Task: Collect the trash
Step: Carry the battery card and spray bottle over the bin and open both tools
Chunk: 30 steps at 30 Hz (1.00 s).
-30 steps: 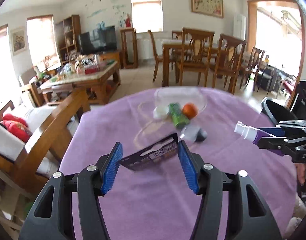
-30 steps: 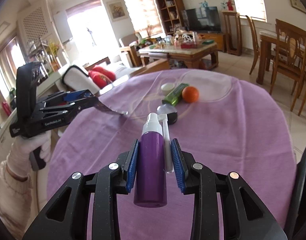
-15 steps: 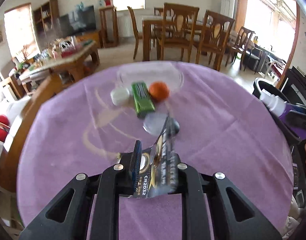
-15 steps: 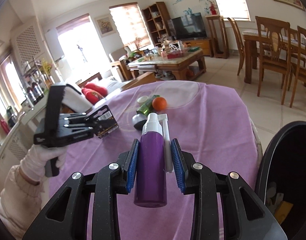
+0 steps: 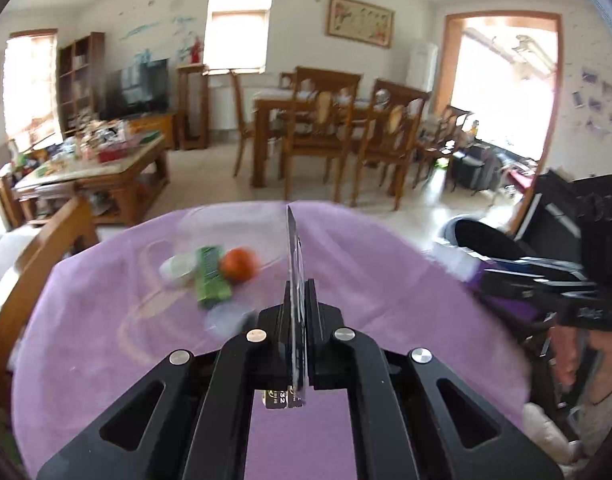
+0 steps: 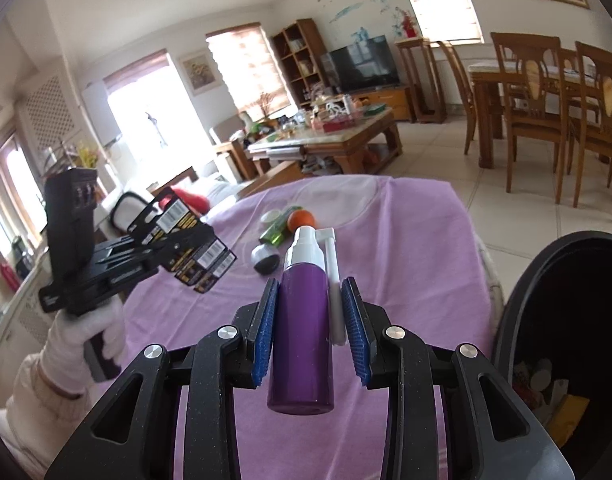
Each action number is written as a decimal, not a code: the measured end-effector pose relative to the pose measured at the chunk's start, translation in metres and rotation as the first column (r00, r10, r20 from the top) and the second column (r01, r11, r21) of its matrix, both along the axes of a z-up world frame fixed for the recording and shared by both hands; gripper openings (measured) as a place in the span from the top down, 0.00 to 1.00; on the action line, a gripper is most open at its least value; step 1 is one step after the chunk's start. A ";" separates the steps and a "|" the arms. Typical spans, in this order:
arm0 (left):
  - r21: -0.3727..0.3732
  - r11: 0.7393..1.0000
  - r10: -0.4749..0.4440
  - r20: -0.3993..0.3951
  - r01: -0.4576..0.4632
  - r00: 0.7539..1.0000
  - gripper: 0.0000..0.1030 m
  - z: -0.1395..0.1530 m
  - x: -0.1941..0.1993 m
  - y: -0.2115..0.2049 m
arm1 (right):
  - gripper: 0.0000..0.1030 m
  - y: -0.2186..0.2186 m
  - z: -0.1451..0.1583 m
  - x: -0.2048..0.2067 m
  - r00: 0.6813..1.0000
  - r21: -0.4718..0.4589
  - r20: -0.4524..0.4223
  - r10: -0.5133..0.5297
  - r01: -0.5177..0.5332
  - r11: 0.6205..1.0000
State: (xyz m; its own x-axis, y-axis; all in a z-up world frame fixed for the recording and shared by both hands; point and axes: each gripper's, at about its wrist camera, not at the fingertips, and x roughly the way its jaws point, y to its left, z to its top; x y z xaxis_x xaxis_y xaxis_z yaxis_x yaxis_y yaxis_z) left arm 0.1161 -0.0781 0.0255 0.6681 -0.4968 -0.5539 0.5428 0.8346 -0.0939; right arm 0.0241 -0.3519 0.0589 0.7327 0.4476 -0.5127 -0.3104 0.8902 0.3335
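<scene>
My left gripper (image 5: 297,300) is shut on a black battery card pack (image 5: 295,248), which stands edge-on between the pads above the purple table (image 5: 386,280). The right wrist view shows this pack (image 6: 204,258) from the side, with its barcodes, sticking out of the left gripper (image 6: 178,240). My right gripper (image 6: 310,300) is shut on a purple spray bottle (image 6: 302,320) with a white nozzle, held over the table's right side. A black trash bin (image 6: 566,320) stands just right of it, with scraps inside.
Farther along the table lie an orange (image 5: 238,265), a green packet (image 5: 212,276), a white lid (image 5: 180,268) and a grey-black round object (image 6: 265,260). A white-gloved hand (image 6: 82,336) holds the left gripper. Wooden chairs and a coffee table stand beyond.
The left gripper closed on the card pack, lifted it off the cloth and turned it edge-on. The right gripper carried the spray bottle rightward, and the bin came into its view.
</scene>
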 end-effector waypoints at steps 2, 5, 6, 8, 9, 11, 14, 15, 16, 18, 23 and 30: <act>-0.036 0.998 -0.047 0.002 0.047 0.999 0.95 0.005 -0.002 -0.019 | 0.68 -0.015 0.007 -0.005 0.999 0.011 0.019 -0.039 0.038 0.999; -0.083 0.990 -0.116 0.008 0.116 0.993 0.95 0.009 -0.006 -0.053 | 0.68 -0.044 0.018 -0.014 0.992 0.026 0.054 -0.115 0.114 0.993; -0.090 0.987 -0.130 0.008 0.130 0.991 0.95 0.009 -0.008 -0.061 | 0.68 -0.054 0.021 -0.018 0.988 0.034 0.066 -0.138 0.136 0.990; -0.118 0.976 -0.182 0.006 0.181 0.983 0.95 0.009 -0.010 -0.090 | 0.68 -0.079 0.028 -0.025 0.975 0.054 0.084 -0.204 0.200 0.978; -0.132 0.968 -0.214 0.005 0.212 0.977 0.95 0.010 -0.011 -0.108 | 0.68 -0.089 0.029 -0.029 0.969 0.062 0.089 -0.231 0.226 0.972; -0.151 0.953 -0.266 0.000 0.263 0.964 0.95 0.009 -0.015 -0.137 | 0.68 -0.115 0.032 -0.038 0.951 0.086 0.096 -0.294 0.286 0.954; -0.177 0.929 -0.333 -0.010 0.326 0.943 0.95 0.003 -0.019 -0.177 | 0.68 -0.152 0.032 -0.052 0.919 0.113 0.098 -0.382 0.371 0.922; -0.183 0.919 -0.357 -0.017 0.348 0.934 0.95 0.000 -0.020 -0.192 | 0.68 -0.161 0.029 -0.056 0.911 0.120 0.096 -0.401 0.389 0.913; -0.188 0.913 -0.372 -0.024 0.361 0.928 0.95 -0.003 -0.021 -0.201 | 0.68 -0.172 0.027 -0.060 0.903 0.128 0.091 -0.420 0.408 0.904; -0.202 0.900 -0.401 -0.043 0.385 0.915 0.95 -0.008 -0.023 -0.221 | 0.68 -0.193 0.020 -0.065 0.883 0.141 0.078 -0.464 0.451 0.882; -0.195 0.878 -0.457 -0.073 0.436 0.887 0.95 -0.026 -0.022 -0.268 | 0.68 -0.233 0.001 -0.070 0.846 0.167 0.045 -0.532 0.518 0.839; -0.181 0.868 -0.486 -0.124 0.461 0.865 0.95 -0.050 -0.015 -0.281 | 0.68 -0.256 -0.030 -0.063 0.833 0.159 -0.009 -0.554 0.548 0.821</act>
